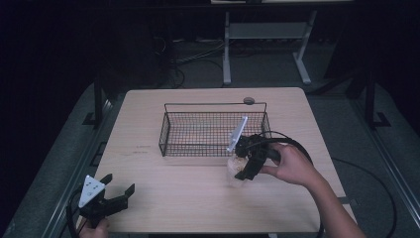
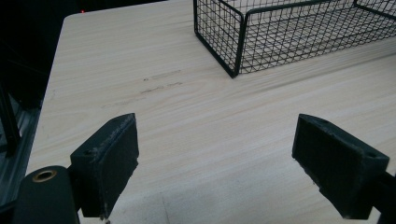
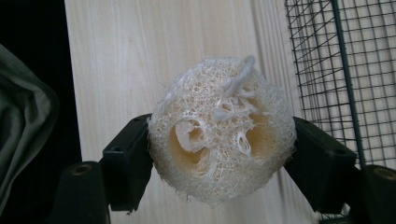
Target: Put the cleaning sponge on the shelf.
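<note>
- High view: your right gripper (image 1: 246, 166) held the loofah (image 1: 235, 168) just off the worktop (image 1: 198, 208), beside the wire basket (image 1: 166, 134)'s near right corner; your left gripper (image 1: 115, 189) waited at the near left corner.
- Left gripper view: its jaws stood spread wide, gripping nothing.
- Right gripper view: jaws clamped the loofah's flanks. Judging by this, basketing it remained.

High cam looks down; claw cams close, share basket (image 1: 213, 130).
</note>
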`<act>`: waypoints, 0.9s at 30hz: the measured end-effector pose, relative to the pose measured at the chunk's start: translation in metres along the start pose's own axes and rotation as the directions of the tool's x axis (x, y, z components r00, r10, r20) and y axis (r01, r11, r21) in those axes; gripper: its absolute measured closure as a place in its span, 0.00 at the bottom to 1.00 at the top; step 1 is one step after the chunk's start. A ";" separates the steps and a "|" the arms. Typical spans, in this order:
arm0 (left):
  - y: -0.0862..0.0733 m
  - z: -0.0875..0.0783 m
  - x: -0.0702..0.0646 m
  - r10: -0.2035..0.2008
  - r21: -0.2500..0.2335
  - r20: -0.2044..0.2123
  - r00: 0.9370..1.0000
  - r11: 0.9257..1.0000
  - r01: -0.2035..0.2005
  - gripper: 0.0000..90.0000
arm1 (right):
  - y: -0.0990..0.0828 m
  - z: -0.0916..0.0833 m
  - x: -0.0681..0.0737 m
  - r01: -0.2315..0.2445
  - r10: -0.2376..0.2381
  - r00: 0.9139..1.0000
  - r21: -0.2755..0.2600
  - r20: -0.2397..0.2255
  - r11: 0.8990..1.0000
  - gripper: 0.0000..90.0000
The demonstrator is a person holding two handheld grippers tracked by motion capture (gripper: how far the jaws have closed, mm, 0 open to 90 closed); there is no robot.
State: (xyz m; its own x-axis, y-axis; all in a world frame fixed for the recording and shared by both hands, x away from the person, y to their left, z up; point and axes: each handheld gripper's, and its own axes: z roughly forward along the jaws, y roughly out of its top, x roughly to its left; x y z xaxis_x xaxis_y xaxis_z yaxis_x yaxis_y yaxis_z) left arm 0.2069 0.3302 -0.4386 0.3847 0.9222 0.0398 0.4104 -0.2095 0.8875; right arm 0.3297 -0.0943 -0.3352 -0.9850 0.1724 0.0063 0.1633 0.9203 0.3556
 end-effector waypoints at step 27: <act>0.001 -0.004 0.003 -0.017 -0.021 0.047 0.999 1.000 0.018 0.15 | 0.022 -0.031 -0.040 -0.047 0.046 0.999 0.010 0.005 0.999 0.31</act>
State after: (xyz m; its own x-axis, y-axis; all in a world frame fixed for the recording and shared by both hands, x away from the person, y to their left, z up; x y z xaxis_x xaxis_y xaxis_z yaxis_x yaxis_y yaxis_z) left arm 0.2051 0.3342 -0.4359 0.4159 0.9094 0.0034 0.3999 -0.1862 0.8974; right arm 0.3708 -0.0915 -0.2987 -0.9761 0.2168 0.0180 0.2095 0.9146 0.3458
